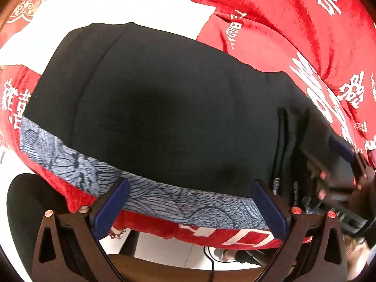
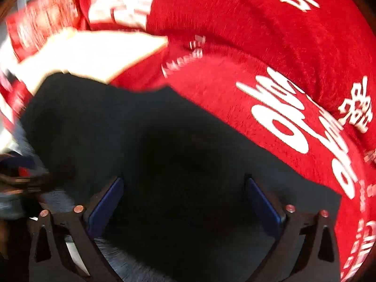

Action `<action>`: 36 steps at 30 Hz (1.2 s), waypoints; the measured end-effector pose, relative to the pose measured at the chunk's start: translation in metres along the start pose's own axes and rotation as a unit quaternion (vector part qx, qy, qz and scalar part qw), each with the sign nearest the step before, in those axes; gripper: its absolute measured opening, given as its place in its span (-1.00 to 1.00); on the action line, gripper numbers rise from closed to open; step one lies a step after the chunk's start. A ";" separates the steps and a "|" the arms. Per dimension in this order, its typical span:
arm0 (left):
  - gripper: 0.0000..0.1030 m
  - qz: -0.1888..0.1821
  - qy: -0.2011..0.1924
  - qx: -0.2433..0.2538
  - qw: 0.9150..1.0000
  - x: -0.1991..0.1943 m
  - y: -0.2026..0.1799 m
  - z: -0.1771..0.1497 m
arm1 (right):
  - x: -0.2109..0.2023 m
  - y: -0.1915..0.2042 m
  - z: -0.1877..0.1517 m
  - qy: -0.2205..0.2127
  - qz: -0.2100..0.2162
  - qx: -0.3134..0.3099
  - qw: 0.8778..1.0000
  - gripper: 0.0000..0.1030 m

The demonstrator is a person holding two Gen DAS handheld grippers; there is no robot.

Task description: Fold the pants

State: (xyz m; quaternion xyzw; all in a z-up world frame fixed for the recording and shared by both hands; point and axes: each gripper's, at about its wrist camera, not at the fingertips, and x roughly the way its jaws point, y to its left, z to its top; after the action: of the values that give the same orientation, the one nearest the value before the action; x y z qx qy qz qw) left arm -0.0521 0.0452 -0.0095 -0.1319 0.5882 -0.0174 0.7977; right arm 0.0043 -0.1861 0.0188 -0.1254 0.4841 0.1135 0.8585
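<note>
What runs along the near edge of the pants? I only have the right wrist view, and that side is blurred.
Observer: A blue-grey patterned band borders the pants there.
Operator: Is the left gripper holding it?
Observer: No. The left gripper is open, with its fingers wide apart over that band.
Operator: Anything loose nearby?
Observer: Two cords with grey tips lie beside one finger.

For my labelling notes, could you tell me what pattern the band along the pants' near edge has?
The band is blue-grey with dark curving line work, clearest in the left wrist view.
</note>
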 end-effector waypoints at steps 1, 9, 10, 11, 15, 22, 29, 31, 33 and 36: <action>1.00 -0.004 -0.002 -0.003 1.000 -0.004 0.005 0.000 | -0.002 0.000 0.004 -0.003 0.001 0.011 1.000 1.00; 1.00 0.003 -0.019 -0.064 0.998 -0.019 0.053 0.001 | -0.031 0.058 0.026 -0.047 0.097 -0.118 0.987 0.99; 1.00 0.004 -0.021 -0.074 0.997 -0.021 0.060 0.000 | -0.028 0.063 0.024 -0.044 0.107 -0.137 0.984 0.99; 1.00 0.004 -0.024 -0.083 0.996 -0.023 0.065 -0.001 | -0.020 0.071 0.023 -0.035 0.116 -0.157 0.980 0.99; 1.00 0.017 -0.023 -0.128 0.991 -0.023 0.089 -0.001 | 0.015 0.086 0.011 0.011 0.139 -0.207 0.968 1.00; 1.00 0.001 0.012 -0.176 0.984 0.002 0.113 -0.010 | 0.018 0.101 0.005 0.009 0.106 -0.286 0.952 1.00; 1.00 0.015 0.003 -0.162 0.987 -0.001 0.115 -0.006 | 0.018 0.080 0.006 0.069 0.163 -0.401 0.899 1.00; 1.00 0.007 0.005 -0.170 0.985 0.000 0.113 -0.009 | 0.020 0.074 0.008 0.084 0.176 -0.405 0.893 1.00; 1.00 0.006 0.006 -0.178 0.984 0.000 0.112 -0.010 | 0.024 0.078 0.004 0.080 0.165 -0.417 0.890 1.00; 1.00 0.020 -0.005 -0.164 0.986 -0.007 0.105 -0.007 | 0.025 0.082 0.003 0.069 0.153 -0.429 0.888 1.00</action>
State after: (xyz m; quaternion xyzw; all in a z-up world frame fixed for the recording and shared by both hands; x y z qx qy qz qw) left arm -0.0742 0.1464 -0.0290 -0.2493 0.5816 0.0954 0.7685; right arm -0.0066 -0.1061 -0.0101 -0.4133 0.4598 0.4310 0.6573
